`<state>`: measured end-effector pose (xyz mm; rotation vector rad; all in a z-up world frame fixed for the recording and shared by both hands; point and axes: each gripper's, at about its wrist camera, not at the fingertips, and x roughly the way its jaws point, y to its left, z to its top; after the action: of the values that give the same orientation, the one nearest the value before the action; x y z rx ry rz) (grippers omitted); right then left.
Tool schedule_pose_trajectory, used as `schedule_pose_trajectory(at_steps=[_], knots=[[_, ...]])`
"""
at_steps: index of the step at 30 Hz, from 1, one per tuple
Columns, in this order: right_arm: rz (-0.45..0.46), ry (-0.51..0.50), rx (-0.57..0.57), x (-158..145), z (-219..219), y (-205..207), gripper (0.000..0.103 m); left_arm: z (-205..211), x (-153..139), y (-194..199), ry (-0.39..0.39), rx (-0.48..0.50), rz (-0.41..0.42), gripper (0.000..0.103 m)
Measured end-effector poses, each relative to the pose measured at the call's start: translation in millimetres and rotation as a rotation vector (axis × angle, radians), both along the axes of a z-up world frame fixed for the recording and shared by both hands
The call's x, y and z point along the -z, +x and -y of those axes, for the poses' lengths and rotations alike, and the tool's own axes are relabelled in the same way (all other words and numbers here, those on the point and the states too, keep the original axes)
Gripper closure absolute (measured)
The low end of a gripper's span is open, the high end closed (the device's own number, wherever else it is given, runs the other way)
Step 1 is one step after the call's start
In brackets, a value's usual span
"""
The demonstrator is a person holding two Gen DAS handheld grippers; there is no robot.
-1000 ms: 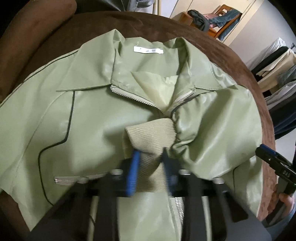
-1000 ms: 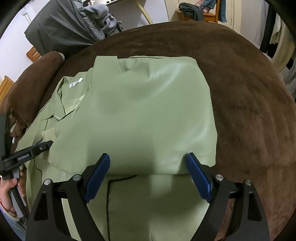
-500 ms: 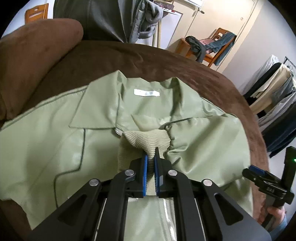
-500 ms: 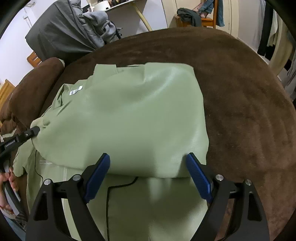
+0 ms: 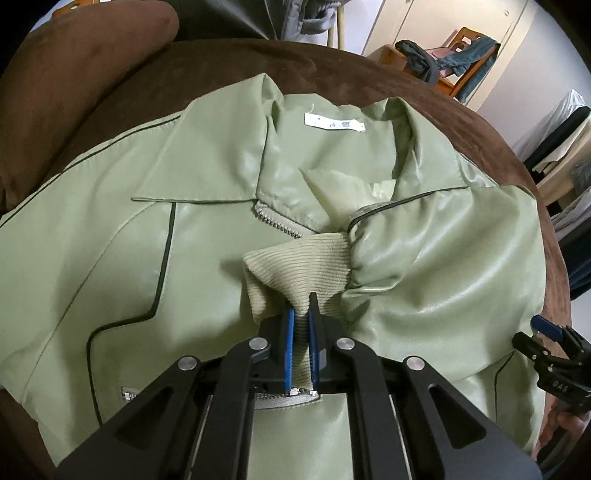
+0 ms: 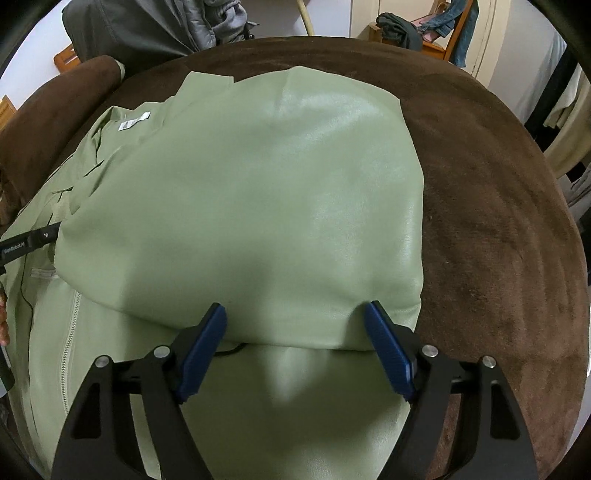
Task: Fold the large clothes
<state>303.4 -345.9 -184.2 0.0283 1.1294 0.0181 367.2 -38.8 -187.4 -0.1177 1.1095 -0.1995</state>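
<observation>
A pale green faux-leather jacket [image 5: 110, 236] lies front up on a brown plush surface [image 5: 155, 74], collar and white label [image 5: 334, 122] far from me. Its right sleeve [image 5: 443, 266] is folded across the chest. My left gripper [image 5: 301, 321] is shut on the sleeve's ribbed knit cuff [image 5: 295, 262] at the chest centre, above the zipper. In the right wrist view the folded sleeve [image 6: 258, 206] fills the middle. My right gripper [image 6: 295, 339] is open, its fingers just over the sleeve's near fold edge. It also shows in the left wrist view [image 5: 550, 347] at the right.
A brown cushion [image 5: 74, 74] sits at the far left. Dark grey clothing [image 6: 147, 26] is piled behind the surface. A wooden chair [image 5: 454, 62] draped with clothes stands at the back right. Hanging garments [image 5: 561, 147] line the right side.
My left gripper has closed on the ribbed cuff and carried it over the chest. The sleeve now lies flatter across the jacket. My right gripper stays open at the fold.
</observation>
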Motion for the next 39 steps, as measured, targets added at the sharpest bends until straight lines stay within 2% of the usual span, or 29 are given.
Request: schedule_pose_trajectory(at_steps=[12,15,16,17,19,22,23,24,25,27,31,34,39], knots=[[-0.010,-0.005,0.004,2.0,-5.6,3.9,0.023,0.1,-0.5,1.0,-0.008,0.001,0.008,0.093],[-0.013,0.004,0.011,1.4,-5.3,5.3,0.020,-2.7,-6.9,-0.8,-0.025,0.006,0.006,0.086],[-0.013,0.007,0.012,1.1,-6.2,6.2,0.019,-4.6,-10.0,-1.4,-0.029,0.004,0.004,0.072],[-0.016,0.011,0.013,0.6,-7.2,7.3,0.017,-6.3,-12.8,-1.8,-0.032,0.003,0.002,0.051],[-0.021,0.010,0.019,-0.3,-9.7,9.4,0.014,-9.7,-24.2,-5.1,-0.018,-0.002,0.021,0.033],[-0.018,0.026,0.026,-6.7,-12.1,10.9,0.014,-17.1,-43.4,-13.8,-0.009,0.006,0.047,0.029],[-0.011,0.045,0.025,-10.9,-14.0,10.8,0.014,-21.9,-49.6,-18.3,-0.001,-0.002,0.053,0.018],[-0.005,0.057,0.022,-13.9,-16.4,10.0,0.014,-29.0,-56.2,-24.5,0.010,-0.016,0.064,0.013],[0.004,0.069,0.015,-19.7,-21.7,8.7,0.014,-37.4,-62.8,-31.3,0.015,-0.035,0.080,0.008],[0.020,0.071,-0.005,-28.0,-33.6,5.5,0.014,-56.9,-71.8,-44.3,0.014,-0.078,0.104,0.008],[0.027,0.089,-0.058,-36.9,-65.5,1.5,0.014,-120.6,-79.4,-80.1,-0.011,-0.246,0.125,0.007],[0.044,0.092,-0.103,-43.1,-95.6,-1.4,0.010,-174.9,-71.8,-107.1,0.002,-0.388,0.127,0.007],[0.064,0.113,-0.157,-49.0,-143.5,-3.6,0.009,-264.3,-40.9,-143.9,0.023,-0.610,0.068,0.007]])
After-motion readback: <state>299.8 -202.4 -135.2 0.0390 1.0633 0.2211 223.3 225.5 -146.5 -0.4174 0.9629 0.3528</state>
